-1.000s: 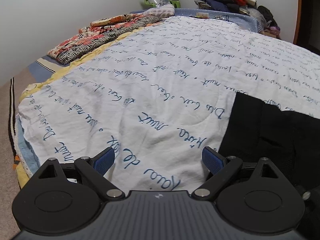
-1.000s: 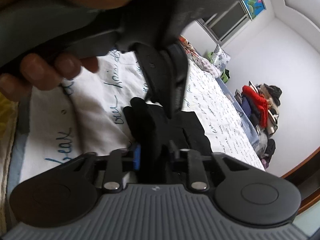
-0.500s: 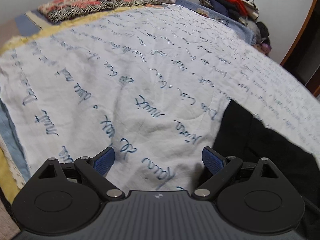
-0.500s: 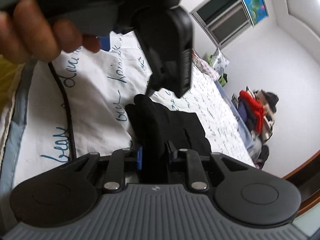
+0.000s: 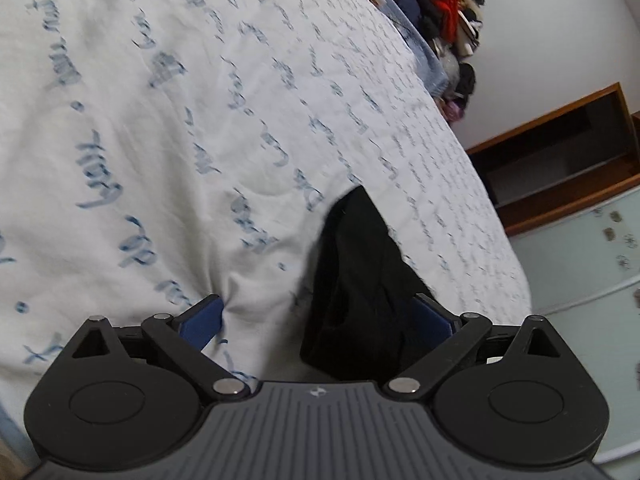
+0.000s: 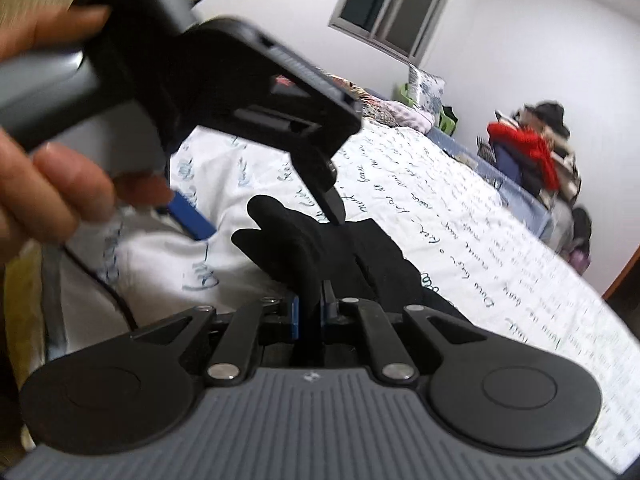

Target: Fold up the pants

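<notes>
a: item one, the left gripper [image 5: 316, 316]?
b: jaws wide and opening further. black pants [image 5: 356, 280] bunch between them against the right blue pad; the left pad presses into the white quilt [image 5: 200, 120].
a: item two, the right gripper [image 6: 310, 314]?
b: jaws narrow, clamped on a fold of the pants [image 6: 320, 240].
a: location of the pants?
b: near edge of the quilt, lifted into a ridge.
a: other entries?
b: a hand [image 6: 52, 184] on the left gripper's handle; a clothes pile [image 6: 532, 148] at the far right.
</notes>
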`<state>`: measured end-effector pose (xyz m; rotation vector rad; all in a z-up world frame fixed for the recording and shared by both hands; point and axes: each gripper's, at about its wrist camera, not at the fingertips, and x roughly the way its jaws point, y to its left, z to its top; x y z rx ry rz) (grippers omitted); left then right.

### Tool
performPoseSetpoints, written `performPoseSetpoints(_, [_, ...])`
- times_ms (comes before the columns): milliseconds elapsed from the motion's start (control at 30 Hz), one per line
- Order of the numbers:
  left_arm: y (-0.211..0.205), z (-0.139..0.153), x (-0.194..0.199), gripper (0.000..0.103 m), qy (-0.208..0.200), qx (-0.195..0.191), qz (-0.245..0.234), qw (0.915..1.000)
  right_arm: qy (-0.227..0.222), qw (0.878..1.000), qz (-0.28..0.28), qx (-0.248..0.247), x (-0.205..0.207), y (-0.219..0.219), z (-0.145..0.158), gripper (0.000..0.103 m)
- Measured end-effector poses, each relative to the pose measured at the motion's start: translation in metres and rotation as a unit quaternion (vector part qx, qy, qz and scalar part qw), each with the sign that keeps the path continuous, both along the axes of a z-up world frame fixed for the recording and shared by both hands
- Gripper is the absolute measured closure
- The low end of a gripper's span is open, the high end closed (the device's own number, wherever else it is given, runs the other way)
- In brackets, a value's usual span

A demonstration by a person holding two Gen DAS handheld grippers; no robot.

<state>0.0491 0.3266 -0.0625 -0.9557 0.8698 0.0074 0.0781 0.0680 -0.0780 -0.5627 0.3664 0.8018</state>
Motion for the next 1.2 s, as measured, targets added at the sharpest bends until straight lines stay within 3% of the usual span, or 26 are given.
performPoseSetpoints(233, [-0.011,-0.008,0.024,0.003,-0.027,-0.115,-0.040,0.9921,0.053,0.995,-0.023,0.083,0.019,-0.027,0.019,0.095])
performPoseSetpoints(367, [-0.023,-0.010,0.047,0.006,-0.017,-0.081,-0.041,0.9957,0.059,0.994,-0.027,0.091,0.022,-0.031,0.023,0.095])
performPoseSetpoints(400, [-0.026,-0.010,0.051,0.011,-0.015,-0.069,-0.040,0.9967,0.058,0.994,-0.027,0.091,0.021,-0.031,0.023,0.095])
performPoseSetpoints(467, [-0.031,-0.009,0.058,0.052,-0.012,-0.060,-0.053,0.9967,0.056,0.994,-0.025,0.087,0.021,-0.030,0.022,0.095])
performPoseSetpoints(500, [-0.034,-0.009,0.062,0.058,-0.002,-0.049,-0.055,0.9973,0.057,0.994,-0.025,0.086,0.021,-0.029,0.021,0.095])
performPoseSetpoints(533, [-0.036,-0.008,0.063,0.074,0.006,-0.029,-0.051,0.9982,0.058,0.994,-0.025,0.087,0.020,-0.029,0.021,0.095])
performPoseSetpoints(567, [-0.037,-0.008,0.064,0.077,0.009,-0.016,-0.050,0.9986,0.055,0.994,-0.027,0.085,0.019,-0.029,0.020,0.095])
performPoseSetpoints(633, [-0.035,-0.010,0.064,0.080,0.008,-0.017,-0.046,0.9988,0.053,0.995,-0.026,0.079,0.018,-0.029,0.020,0.094])
performPoseSetpoints(733, [-0.034,-0.012,0.061,0.082,0.002,-0.014,-0.042,0.9990,0.050,0.997,-0.019,0.053,0.009,-0.034,0.016,0.077])
performPoseSetpoints(833, [-0.036,-0.009,0.059,0.082,-0.004,-0.006,-0.040,0.9992,0.017,1.000,-0.022,0.003,-0.008,-0.043,0.007,0.063])
performPoseSetpoints(1000, [-0.043,0.004,0.049,0.083,-0.019,0.004,-0.032,0.9993,0.009,0.999,-0.031,-0.026,-0.026,-0.060,-0.002,0.060])
performPoseSetpoints(1067, [-0.047,0.010,0.048,0.083,-0.027,0.013,-0.030,0.9991,0.010,0.999,-0.035,-0.033,-0.032,-0.063,-0.004,0.053])
performPoseSetpoints(1200, [-0.053,0.020,0.048,0.084,-0.036,0.018,-0.025,0.9989,-0.009,0.997,-0.045,-0.061,-0.046,-0.070,-0.011,0.053])
